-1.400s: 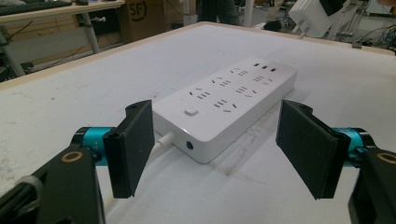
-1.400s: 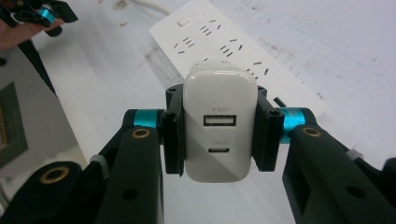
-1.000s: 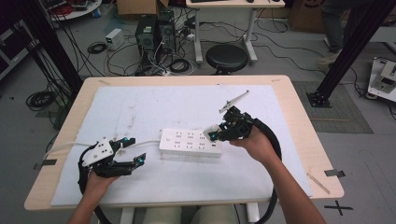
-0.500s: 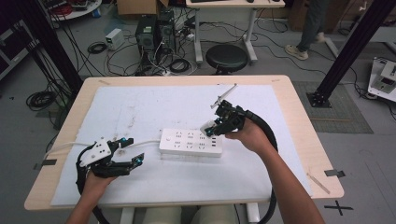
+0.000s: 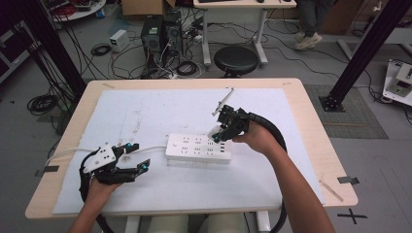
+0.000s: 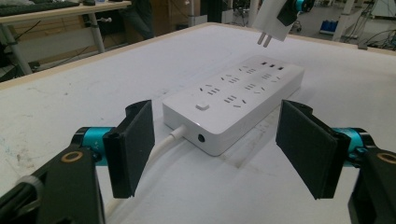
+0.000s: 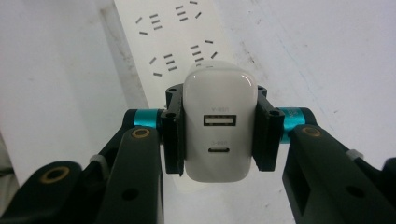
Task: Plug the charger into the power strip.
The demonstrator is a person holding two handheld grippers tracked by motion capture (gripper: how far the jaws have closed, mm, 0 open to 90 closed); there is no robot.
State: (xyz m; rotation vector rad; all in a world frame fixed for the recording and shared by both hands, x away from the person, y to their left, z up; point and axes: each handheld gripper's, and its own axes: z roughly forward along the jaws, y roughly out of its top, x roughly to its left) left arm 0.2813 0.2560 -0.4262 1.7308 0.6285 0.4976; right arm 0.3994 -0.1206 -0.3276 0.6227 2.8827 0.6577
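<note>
Right gripper (image 7: 218, 135): jaws clamped on the two sides of the white charger (image 7: 218, 122), ports facing the camera, prongs pointing away toward the power strip (image 5: 198, 148). In the left gripper view the charger (image 6: 274, 21) hangs above the far end of the strip (image 6: 236, 100), its two flat prongs clear of the sockets and slightly tilted.

Left gripper (image 5: 132, 156): jaws open, holding nothing, resting low on the counter (image 5: 311, 121) just short of the strip's cable end; the white cable (image 6: 159, 148) runs between them.

Step in hand, as I judge it: seat the charger in a socket. To do it well, square the prongs over a two-slot pair, level the tilt first, then press straight down. The strip is light and loose, so the left jaws would best pin its near end before the push.

Room: the white mat ahead of and beside the right jaws is bare, well away from the counter edge. A thin stick (image 5: 222, 101) lies just beyond the right jaws; keep the cable loop trailing from that gripper off it.
</note>
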